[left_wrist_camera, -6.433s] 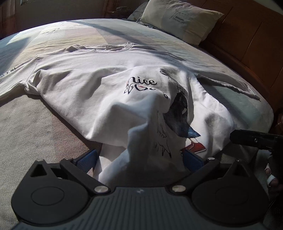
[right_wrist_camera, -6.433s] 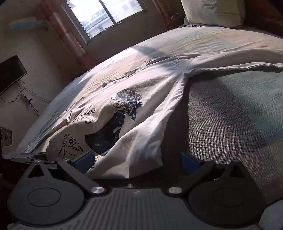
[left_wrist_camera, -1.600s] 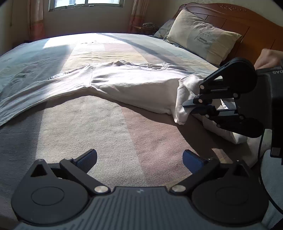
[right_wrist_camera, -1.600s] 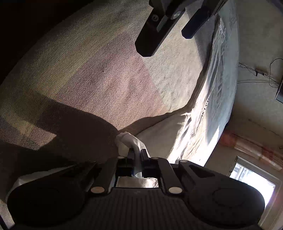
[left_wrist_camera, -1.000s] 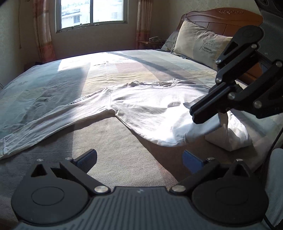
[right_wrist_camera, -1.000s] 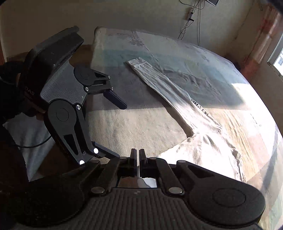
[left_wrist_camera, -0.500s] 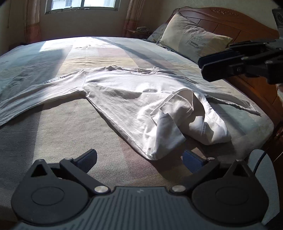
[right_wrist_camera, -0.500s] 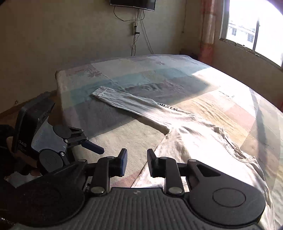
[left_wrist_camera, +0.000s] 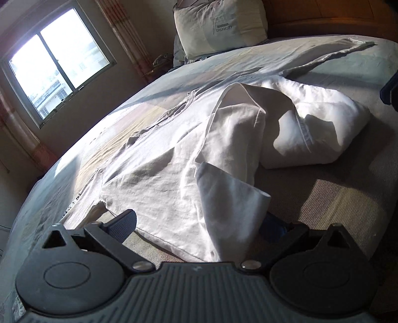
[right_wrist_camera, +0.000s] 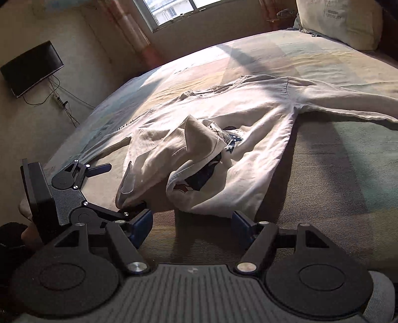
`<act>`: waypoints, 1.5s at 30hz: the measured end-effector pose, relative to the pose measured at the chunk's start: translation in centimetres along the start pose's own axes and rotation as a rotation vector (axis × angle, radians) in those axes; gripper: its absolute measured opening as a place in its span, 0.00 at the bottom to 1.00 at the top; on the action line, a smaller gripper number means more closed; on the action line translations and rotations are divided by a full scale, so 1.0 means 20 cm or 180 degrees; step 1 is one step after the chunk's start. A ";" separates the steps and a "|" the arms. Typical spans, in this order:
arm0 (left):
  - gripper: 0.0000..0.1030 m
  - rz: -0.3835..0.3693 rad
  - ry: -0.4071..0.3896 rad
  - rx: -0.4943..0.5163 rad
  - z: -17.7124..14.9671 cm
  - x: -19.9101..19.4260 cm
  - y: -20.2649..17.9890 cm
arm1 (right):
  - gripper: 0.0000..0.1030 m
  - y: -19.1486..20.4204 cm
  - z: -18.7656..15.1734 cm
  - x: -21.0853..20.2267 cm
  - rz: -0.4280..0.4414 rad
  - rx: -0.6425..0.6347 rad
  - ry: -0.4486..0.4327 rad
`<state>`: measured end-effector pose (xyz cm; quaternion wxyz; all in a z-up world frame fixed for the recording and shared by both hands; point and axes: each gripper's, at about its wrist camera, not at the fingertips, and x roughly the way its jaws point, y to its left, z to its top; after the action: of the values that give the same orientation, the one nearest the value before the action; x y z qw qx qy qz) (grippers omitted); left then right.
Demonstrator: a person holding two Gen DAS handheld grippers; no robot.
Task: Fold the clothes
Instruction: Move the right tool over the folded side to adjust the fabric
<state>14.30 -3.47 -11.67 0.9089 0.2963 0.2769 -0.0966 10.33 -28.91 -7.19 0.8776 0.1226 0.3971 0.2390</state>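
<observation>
A white long-sleeved shirt (left_wrist_camera: pixel 154 169) lies spread on the bed, sleeves out to both sides. Its lower hem is flipped up into a loose heap (right_wrist_camera: pixel 194 154), showing part of a dark blue and red print (right_wrist_camera: pixel 201 176). My left gripper (left_wrist_camera: pixel 197 223) is open, low at the hem's left corner. A folded flap of fabric lies between its fingers and hides most of the right one. From the right wrist view the left gripper (right_wrist_camera: pixel 125 186) straddles that corner. My right gripper (right_wrist_camera: pixel 191 223) is open and holds nothing, just short of the hem's heap.
The bed (right_wrist_camera: pixel 335 174) has a woven mat and a striped sheet. A pillow (left_wrist_camera: pixel 219 27) leans on the wooden headboard (left_wrist_camera: pixel 335 15) at the far end. A window (left_wrist_camera: pixel 54 62) and a wall TV (right_wrist_camera: pixel 32 68) lie beyond the bed.
My right gripper let the hem drop, opened wide and came down to the near edge. My left gripper moved forward until the hem corner lay between its fingers.
</observation>
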 end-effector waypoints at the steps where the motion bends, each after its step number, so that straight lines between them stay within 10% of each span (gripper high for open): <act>1: 0.99 0.0106 0.0015 -0.0018 0.00 0.01 0.02 | 0.74 0.00 0.00 0.00 -0.0009 -0.0012 -0.0005; 14: 0.99 0.0742 0.0155 -0.0383 -0.10 -0.05 0.39 | 0.83 -0.17 -0.02 0.10 -0.0123 0.0425 -0.0034; 26: 0.99 -0.0811 0.0115 -0.1314 -0.14 -0.10 0.28 | 0.83 -0.12 -0.03 0.14 -0.0322 0.0225 -0.0046; 45: 0.99 -0.0946 0.0395 -0.1412 -0.20 -0.06 0.21 | 0.88 -0.02 0.05 0.27 0.0189 -0.0339 0.0281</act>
<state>12.90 2.35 -11.64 0.9088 0.0515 0.3869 -0.1476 14.30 -26.56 -10.12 0.8570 0.0768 0.4183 0.2910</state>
